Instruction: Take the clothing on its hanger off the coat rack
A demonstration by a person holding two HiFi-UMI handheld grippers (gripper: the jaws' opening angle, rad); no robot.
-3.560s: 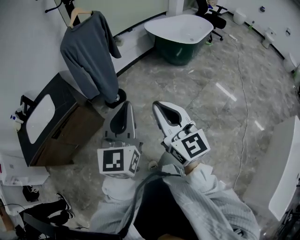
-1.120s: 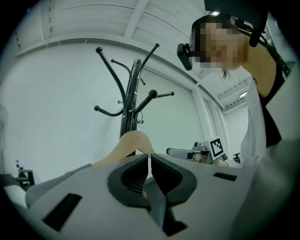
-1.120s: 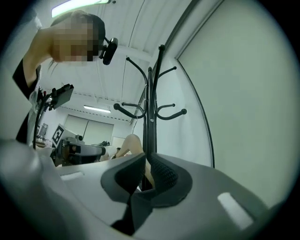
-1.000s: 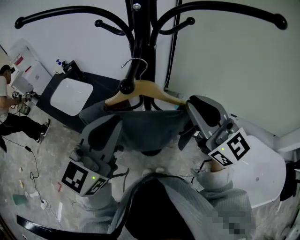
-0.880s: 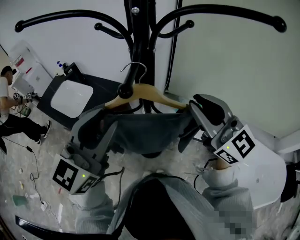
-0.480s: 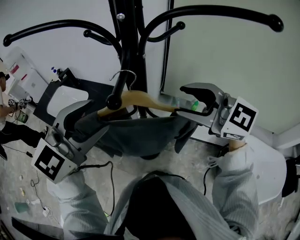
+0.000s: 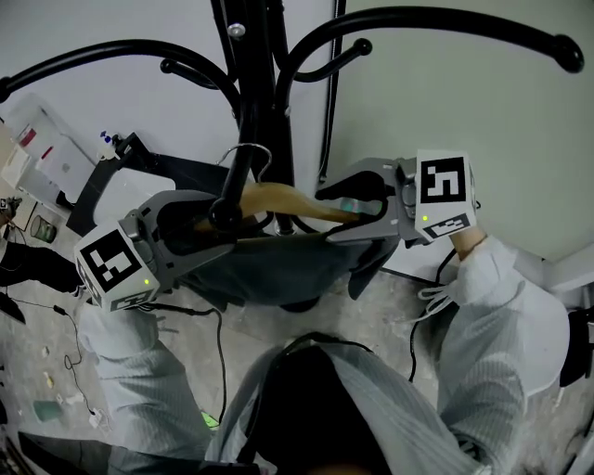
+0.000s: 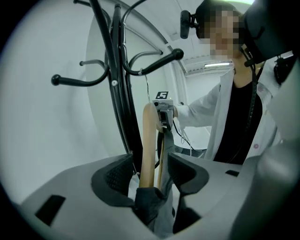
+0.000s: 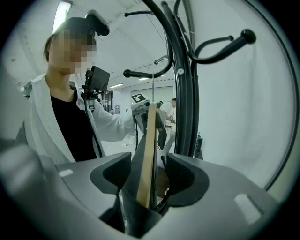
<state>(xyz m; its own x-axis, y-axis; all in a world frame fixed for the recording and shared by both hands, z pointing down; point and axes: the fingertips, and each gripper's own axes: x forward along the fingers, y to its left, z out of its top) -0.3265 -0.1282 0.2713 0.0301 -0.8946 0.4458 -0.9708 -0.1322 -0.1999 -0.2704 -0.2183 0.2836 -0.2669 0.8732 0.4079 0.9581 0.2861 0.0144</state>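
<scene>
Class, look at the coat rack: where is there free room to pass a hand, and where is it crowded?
Free: the air beneath the rack's long right branch, above the right claw; likewise beneath the left branch, above the left claw. Crowded: round the pole, where the hanger hook and short pegs meet.

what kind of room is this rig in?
Probably a bathroom-style showroom or mock-up: a dark vanity with a white basin, a stone-tiled floor, and a black coat rack against a plain wall.
</scene>
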